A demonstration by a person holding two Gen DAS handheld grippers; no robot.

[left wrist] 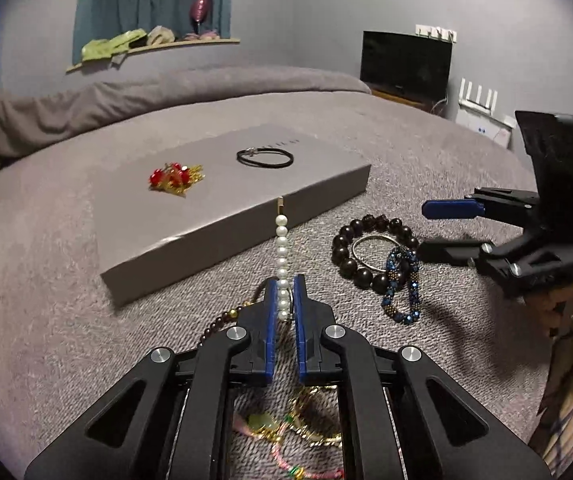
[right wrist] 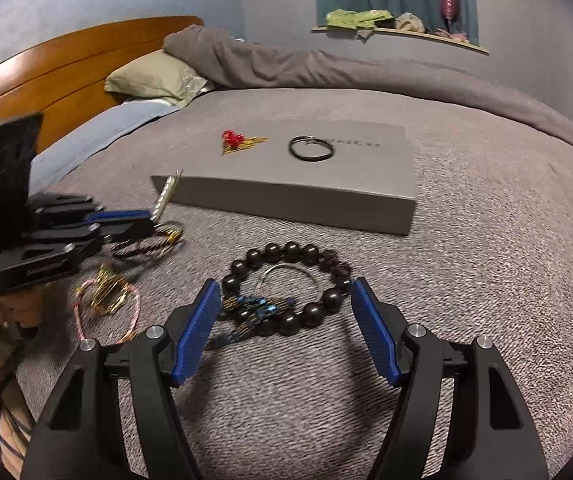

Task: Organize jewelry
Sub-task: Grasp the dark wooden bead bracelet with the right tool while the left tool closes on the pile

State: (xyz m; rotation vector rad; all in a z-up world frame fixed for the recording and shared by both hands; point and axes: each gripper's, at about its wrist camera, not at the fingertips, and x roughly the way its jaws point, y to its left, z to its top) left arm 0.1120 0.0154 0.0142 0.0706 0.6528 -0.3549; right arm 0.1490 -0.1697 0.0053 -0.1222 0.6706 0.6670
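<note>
My left gripper [left wrist: 284,292] is shut on a white pearl hair clip [left wrist: 282,248] and holds it up above the bed; the clip [right wrist: 166,196] also shows in the right wrist view. A flat grey box [left wrist: 222,200] lies on the bed with a red and gold brooch [left wrist: 174,176] and a black cord bracelet [left wrist: 264,158] on top. My right gripper [right wrist: 286,320] is open and empty, just before a dark bead bracelet [right wrist: 286,280], a silver bangle [right wrist: 290,276] and a blue beaded bracelet [right wrist: 254,308].
More jewelry lies under my left gripper: a pink cord bracelet [right wrist: 106,316], gold pieces [right wrist: 106,284] and a dark bead strand [left wrist: 222,320]. The grey blanket [right wrist: 486,280] covers the bed. A pillow [right wrist: 154,76] and wooden headboard [right wrist: 46,68] are at the far left.
</note>
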